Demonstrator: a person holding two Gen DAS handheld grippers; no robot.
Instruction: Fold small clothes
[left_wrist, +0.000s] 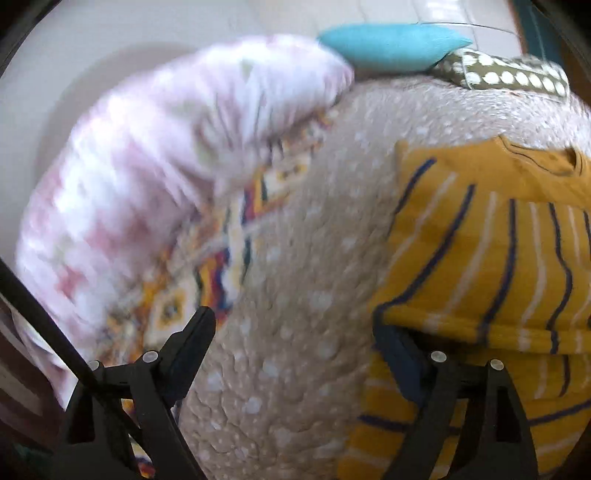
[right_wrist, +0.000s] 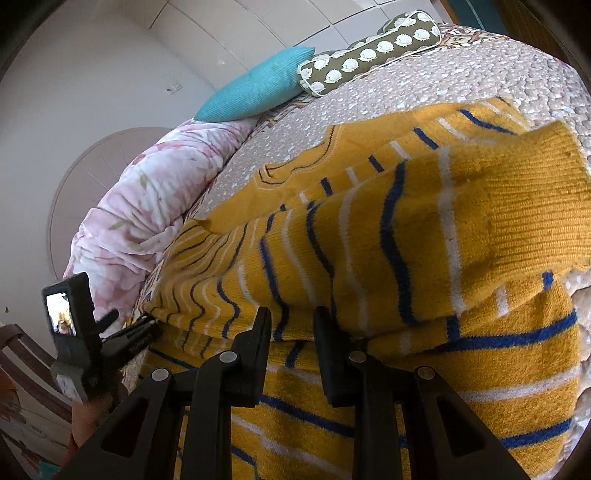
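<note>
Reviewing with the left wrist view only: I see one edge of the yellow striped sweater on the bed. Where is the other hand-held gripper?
Observer: The right hand-held gripper sits at the sweater's near folded edge, jaws narrow.
Operator: Is it pinching cloth?
Observer: Cannot tell. Cloth shows between its fingers, but contact is unclear.
Operator: Any sleeve folded in yet?
Observer: Yes, one sleeve lies across the sweater's body.
</note>
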